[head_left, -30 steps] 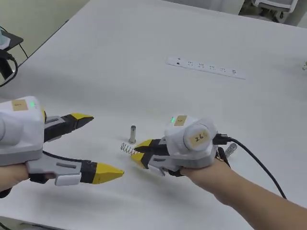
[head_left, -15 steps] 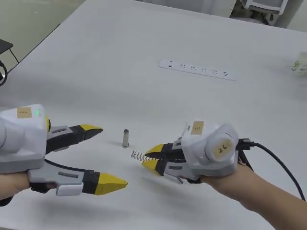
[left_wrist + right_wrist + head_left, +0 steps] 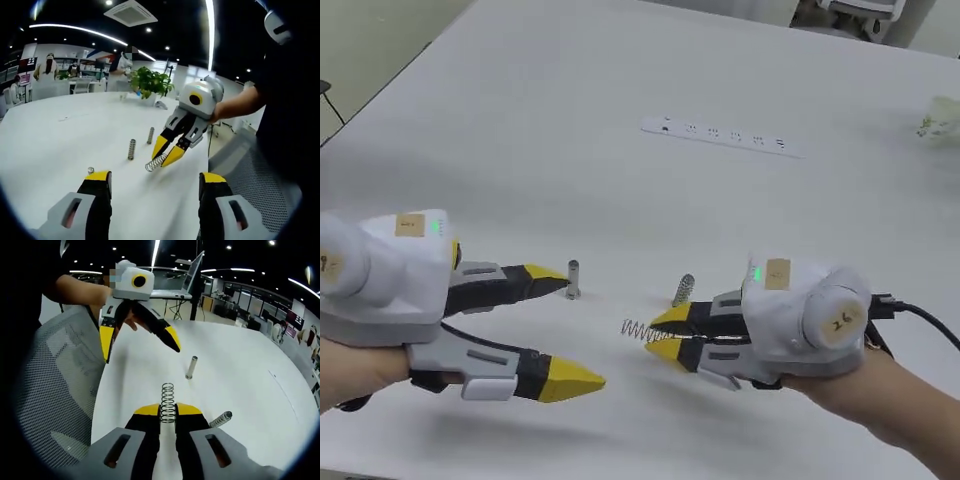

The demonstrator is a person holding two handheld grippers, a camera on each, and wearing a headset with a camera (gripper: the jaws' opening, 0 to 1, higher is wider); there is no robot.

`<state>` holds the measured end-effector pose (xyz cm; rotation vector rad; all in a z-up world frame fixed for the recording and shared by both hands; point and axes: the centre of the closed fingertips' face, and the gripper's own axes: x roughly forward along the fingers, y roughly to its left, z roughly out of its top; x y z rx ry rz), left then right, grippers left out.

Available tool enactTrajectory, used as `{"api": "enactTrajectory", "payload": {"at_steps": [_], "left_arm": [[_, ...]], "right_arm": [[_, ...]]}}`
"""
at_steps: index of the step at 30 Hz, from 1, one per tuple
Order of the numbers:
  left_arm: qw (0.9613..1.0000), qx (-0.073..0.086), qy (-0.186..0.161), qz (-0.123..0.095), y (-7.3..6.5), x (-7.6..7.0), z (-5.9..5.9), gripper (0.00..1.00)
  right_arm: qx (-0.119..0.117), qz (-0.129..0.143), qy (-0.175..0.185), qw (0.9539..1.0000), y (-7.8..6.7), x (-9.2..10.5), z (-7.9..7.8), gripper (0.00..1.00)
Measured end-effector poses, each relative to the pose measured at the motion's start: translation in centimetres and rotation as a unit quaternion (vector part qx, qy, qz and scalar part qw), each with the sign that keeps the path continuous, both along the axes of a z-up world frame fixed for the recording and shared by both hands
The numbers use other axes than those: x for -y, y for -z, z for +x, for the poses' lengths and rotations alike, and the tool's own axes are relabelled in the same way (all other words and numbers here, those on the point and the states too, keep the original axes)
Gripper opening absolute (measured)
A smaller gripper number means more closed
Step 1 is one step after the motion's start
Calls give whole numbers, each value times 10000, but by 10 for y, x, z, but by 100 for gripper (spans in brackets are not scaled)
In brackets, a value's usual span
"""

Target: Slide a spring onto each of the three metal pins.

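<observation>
A thin coiled wire spring [image 3: 635,329] was pinched in the fingers of the right gripper [image 3: 660,335]; those of the left gripper [image 3: 582,330] were spread wide, empty, near a short cylindrical metal pin [image 3: 573,278].

White table [image 3: 570,80], silver spring [image 3: 636,329], grey pin [image 3: 573,279], white power strip [image 3: 720,137]

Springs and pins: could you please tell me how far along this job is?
Done: the nearer sprung pin and the farther sprung pin already carry springs. In hand: the right gripper is shut on a third spring. Left: the bare pin needs it; the left gripper is open beside that pin.
</observation>
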<state>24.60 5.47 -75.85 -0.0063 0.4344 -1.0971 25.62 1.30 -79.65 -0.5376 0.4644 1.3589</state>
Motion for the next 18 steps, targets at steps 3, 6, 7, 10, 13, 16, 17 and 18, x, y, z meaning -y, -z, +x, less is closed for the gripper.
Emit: {"api": "enactTrajectory", "payload": {"at_steps": [3, 6, 7, 10, 13, 16, 17, 18], "left_arm": [[9996, -2, 257, 135, 4, 9, -3, 61], [9988, 8, 434, 205, 4, 16, -3, 58], [9984, 11, 501, 256, 4, 17, -2, 57], [9977, 33, 590, 340, 5, 20, 2, 53], [9972, 56, 655, 361, 6, 24, 5, 47], [9968, 65, 730, 303, 5, 32, 6, 43], [9967, 48, 770, 270, 5, 36, 5, 43], [9962, 46, 832, 263, 5, 39, 3, 42]], "right_arm": [[33, -41, -29, 10000, 1, 5, -2, 8], [46, -53, -46, 10000, 0, 8, -3, 8], [59, -49, -54, 10000, -1, 8, -3, 8], [67, -10, -94, 9999, -3, 8, -5, 8], [90, -2, -178, 9998, -4, 8, -8, 8], [144, -33, -279, 9995, -5, 8, -11, 8], [150, -25, -301, 9994, -6, 7, -11, 8], [161, -12, -339, 9993, -7, 7, -12, 8]]}}
